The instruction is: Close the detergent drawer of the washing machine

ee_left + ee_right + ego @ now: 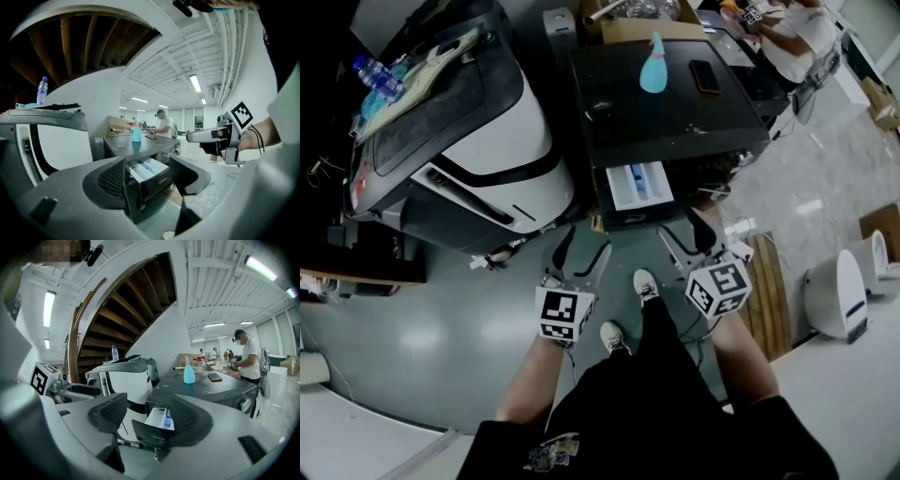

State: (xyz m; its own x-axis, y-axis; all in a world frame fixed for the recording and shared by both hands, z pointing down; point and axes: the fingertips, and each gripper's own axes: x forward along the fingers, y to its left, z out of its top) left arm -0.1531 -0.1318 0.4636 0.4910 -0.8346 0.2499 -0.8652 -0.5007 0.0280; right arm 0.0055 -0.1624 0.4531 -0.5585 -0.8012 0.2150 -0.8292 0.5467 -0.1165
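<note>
Left tool (582,259): jaws spread wide, nothing between them | right tool (685,242): jaws spread wide, empty | detergent drawer (639,185): pulled out from the front of the dark washing machine (675,117), just ahead of both tools, touching neither | machine top: blue spray bottle (653,64) upright, phone (706,77) beside it

Head view looks steeply down; gripper views (level) share the drawer (639,185).
</note>
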